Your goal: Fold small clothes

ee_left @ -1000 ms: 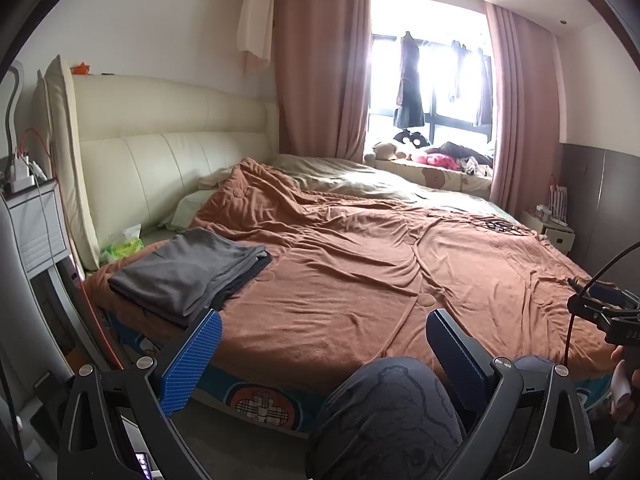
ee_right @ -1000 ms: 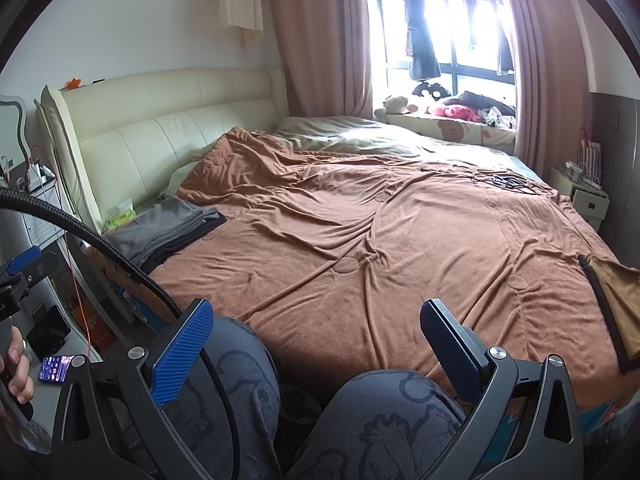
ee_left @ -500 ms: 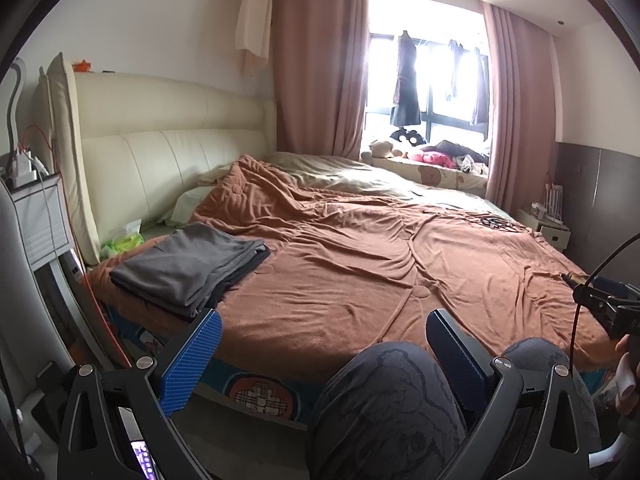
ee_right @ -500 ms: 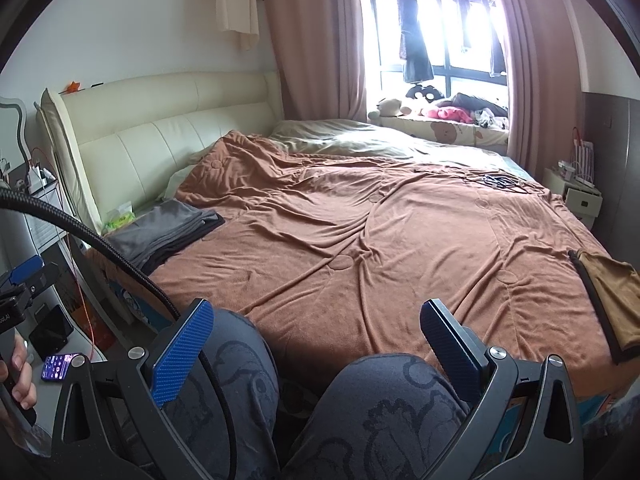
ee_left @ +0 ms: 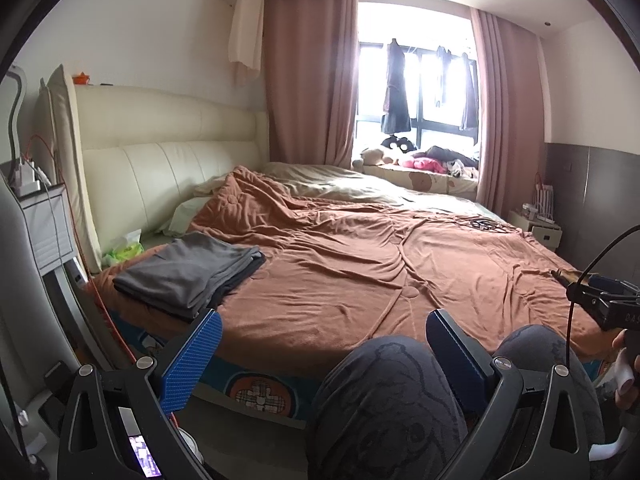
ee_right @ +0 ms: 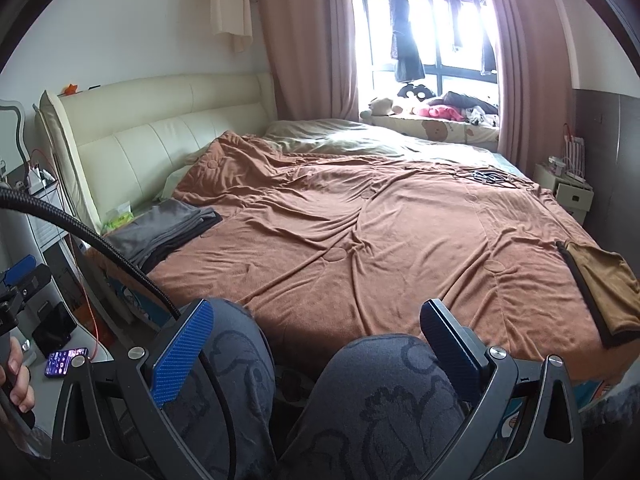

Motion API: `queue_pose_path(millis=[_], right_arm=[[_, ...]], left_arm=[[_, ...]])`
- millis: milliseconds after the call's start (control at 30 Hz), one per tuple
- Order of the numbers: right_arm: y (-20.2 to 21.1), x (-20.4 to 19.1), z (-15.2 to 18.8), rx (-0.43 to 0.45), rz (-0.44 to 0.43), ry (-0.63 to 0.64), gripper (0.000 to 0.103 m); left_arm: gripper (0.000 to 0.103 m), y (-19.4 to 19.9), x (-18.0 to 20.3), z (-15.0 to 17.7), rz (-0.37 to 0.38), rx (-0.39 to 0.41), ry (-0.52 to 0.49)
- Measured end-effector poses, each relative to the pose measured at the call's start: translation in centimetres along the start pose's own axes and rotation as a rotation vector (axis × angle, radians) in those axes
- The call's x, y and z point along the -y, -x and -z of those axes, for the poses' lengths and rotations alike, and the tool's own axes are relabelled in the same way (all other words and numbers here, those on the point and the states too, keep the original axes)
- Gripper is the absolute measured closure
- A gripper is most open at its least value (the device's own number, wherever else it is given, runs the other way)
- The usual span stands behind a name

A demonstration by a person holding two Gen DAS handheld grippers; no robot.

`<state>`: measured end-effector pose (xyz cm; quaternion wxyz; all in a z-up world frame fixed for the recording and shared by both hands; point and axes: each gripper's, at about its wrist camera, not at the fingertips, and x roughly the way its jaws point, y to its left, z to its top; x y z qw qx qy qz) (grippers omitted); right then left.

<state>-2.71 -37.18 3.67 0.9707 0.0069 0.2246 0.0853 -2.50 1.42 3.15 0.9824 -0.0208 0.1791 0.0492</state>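
Left wrist view: left hand-held gripper (ee_left: 320, 344) gapes wide, empty, above the person's knees (ee_left: 384, 396); right hand-held gripper (ee_right: 316, 332) likewise.

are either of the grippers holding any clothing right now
No. The left gripper and right gripper are both open and empty; the grey folded clothes lie untouched on the bed.

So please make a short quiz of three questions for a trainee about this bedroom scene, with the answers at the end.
1. True or false: the left tongs hold a garment.
2. Which side of the bed holds the folded grey clothes? A) the headboard side B) the window side
3. Fill in: the brown garment lies near the bed's ____ edge in the right wrist view.

Key
1. False: both the left tongs and the right tongs are open and empty, above the person's knees.
2. A
3. right
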Motion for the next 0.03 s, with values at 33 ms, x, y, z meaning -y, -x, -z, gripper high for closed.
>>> queue_pose_path(millis=[33], right_arm=[[0.24,-0.03,0.10,0.001,0.001,-0.003,0.000]], left_arm=[[0.000,0.37,0.05,0.00,0.004,0.006,-0.002]])
